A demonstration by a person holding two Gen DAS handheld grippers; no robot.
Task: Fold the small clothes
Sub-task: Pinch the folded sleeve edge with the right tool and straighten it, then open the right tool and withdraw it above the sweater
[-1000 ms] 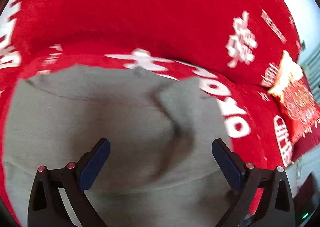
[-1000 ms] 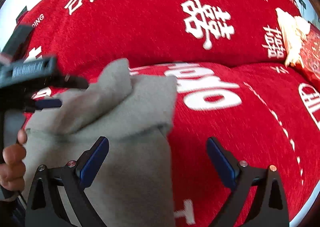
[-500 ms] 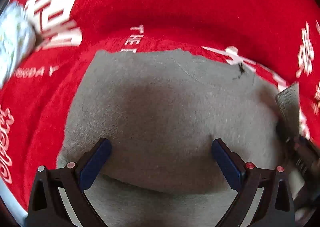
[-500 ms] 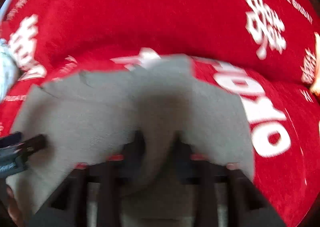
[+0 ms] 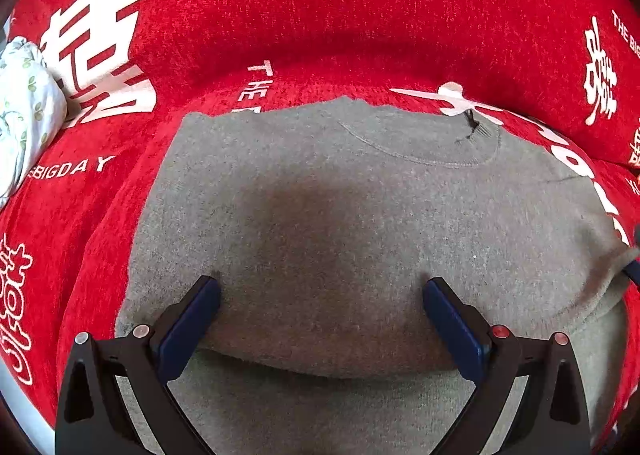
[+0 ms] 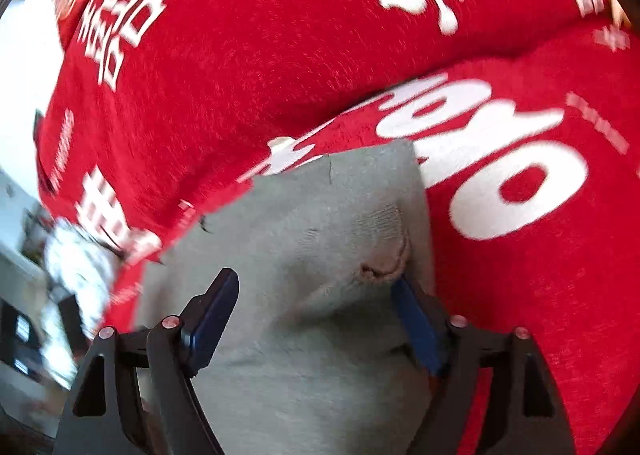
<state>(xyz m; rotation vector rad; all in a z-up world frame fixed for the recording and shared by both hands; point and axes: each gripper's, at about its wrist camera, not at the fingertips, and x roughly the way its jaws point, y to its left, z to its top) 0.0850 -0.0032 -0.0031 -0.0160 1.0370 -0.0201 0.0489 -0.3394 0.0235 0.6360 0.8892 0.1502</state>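
A small grey sweater (image 5: 340,215) lies flat on a red sofa cover, its round neckline (image 5: 424,153) at the far side. My left gripper (image 5: 320,319) is open and empty, its blue pads spread just above the sweater's folded lower part. In the right wrist view the sweater (image 6: 320,235) shows its right edge with a ribbed cuff (image 6: 384,247) folded onto the body. My right gripper (image 6: 316,315) is open over it, its right pad close beside the cuff.
The red sofa cover (image 5: 320,15) with white lettering rises into a backrest behind the sweater. A white floral cloth (image 5: 24,111) lies at the far left, also blurred in the right wrist view (image 6: 76,255). The room floor shows at the left edge there.
My right gripper, shut on a grey fold half a second ago, has opened and let it go on the sweater. The left view swung left, then held over the flattened sweater.
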